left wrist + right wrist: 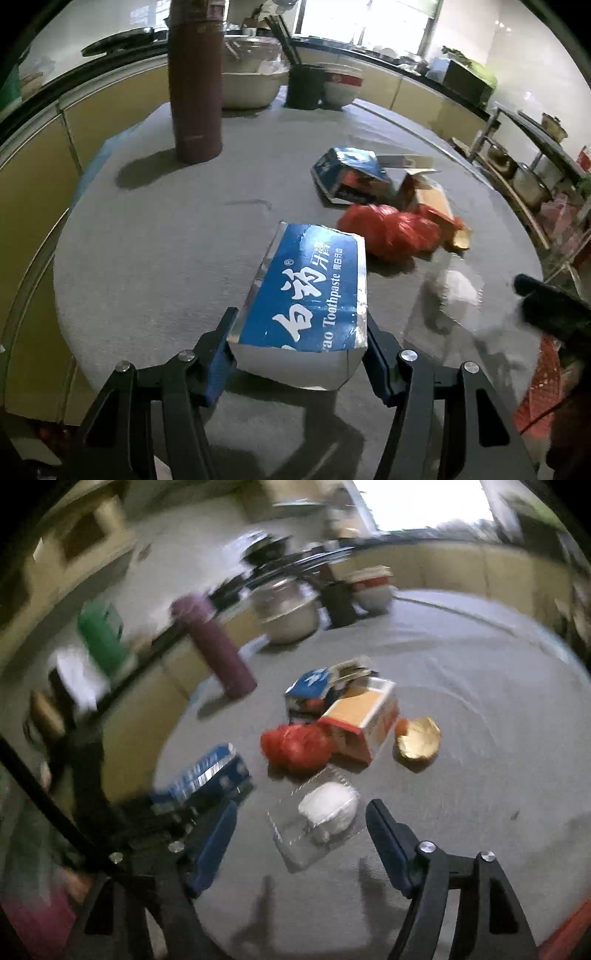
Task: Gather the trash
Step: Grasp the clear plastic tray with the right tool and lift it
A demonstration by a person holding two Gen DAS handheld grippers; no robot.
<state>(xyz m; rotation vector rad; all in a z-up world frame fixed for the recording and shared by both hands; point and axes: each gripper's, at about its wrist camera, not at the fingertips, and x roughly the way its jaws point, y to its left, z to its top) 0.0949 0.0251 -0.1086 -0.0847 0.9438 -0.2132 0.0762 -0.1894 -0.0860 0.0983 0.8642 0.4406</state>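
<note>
My left gripper (299, 334) is shut on a blue and silver toothpaste box (310, 291), which hangs just above the grey table; the same box (207, 775) shows blurred at the left of the right wrist view. My right gripper (302, 804) is open and empty. Just ahead of its fingertips a clear plastic wrapper with something white inside (328, 808) lies on the table, untouched. Beyond it lie a red plastic bag (295, 746), an orange and white carton (365, 716), a crushed blue box (310, 686) and a gold foil cup (419, 738).
A tall maroon flask (195, 81) stands at the back left of the round grey table (147, 240). Behind it are a pale basin (251, 88), a dark cup (304, 86) and a bowl (341, 92). Metal shelves with pots (524, 170) stand past the table's right edge.
</note>
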